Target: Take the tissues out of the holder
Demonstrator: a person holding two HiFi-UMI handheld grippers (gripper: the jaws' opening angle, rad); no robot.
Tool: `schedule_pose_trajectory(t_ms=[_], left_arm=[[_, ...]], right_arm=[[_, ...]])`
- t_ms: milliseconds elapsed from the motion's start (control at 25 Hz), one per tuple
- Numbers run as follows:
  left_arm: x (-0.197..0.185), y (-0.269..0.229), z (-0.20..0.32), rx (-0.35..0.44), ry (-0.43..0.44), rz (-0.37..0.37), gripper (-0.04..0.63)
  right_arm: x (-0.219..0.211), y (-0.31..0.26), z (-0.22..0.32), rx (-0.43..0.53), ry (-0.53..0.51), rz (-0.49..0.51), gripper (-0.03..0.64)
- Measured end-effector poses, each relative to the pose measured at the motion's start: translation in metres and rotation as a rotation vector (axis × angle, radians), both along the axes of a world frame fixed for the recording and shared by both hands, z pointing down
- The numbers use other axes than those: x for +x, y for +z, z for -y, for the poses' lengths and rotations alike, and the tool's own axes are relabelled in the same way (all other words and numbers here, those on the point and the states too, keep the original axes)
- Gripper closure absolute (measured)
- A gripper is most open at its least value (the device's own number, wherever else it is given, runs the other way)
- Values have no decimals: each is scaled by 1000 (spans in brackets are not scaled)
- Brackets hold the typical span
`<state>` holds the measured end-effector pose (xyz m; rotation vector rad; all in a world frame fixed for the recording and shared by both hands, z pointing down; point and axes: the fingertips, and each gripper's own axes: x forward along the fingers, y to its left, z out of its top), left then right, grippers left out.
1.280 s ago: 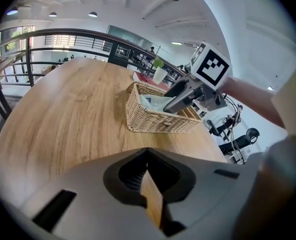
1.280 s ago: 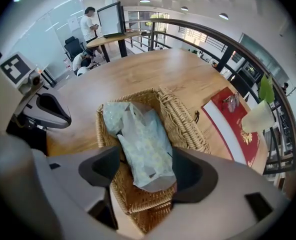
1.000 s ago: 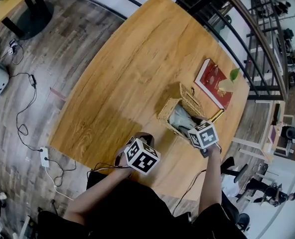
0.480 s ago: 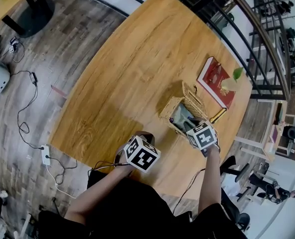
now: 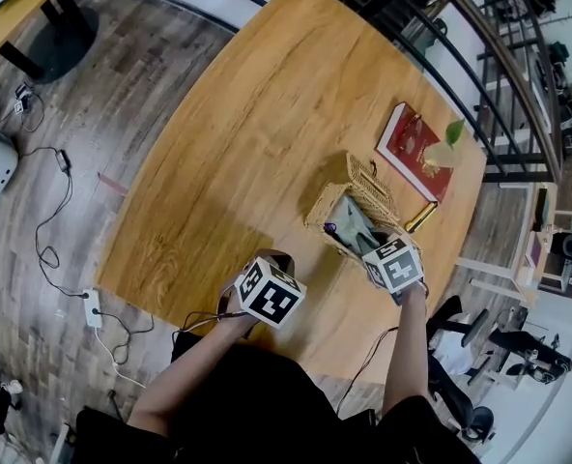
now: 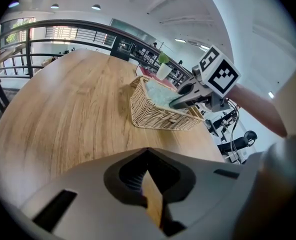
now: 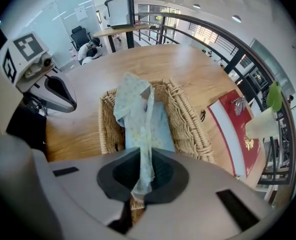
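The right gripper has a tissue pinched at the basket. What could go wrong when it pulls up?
1. The right gripper has just closed its fingers on a thin strip of tissue; it may tear or slip out.
2. Nothing holds the basket; the left gripper is off near the table edge, so the basket may lift or slide toward the book.
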<state>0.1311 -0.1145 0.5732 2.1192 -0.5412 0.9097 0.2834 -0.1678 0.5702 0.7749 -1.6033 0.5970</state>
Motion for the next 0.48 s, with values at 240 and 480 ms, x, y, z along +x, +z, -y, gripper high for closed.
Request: schedule_pose_trajectory(t_ms=[240, 480], left_arm=[[-2, 0, -1, -11, -13, 2, 595], [-11, -2, 6, 11, -34, 7, 595]], right_arm=[[3, -23, -3, 71, 8, 7, 603], [1, -42, 1, 162, 64, 39, 603]])
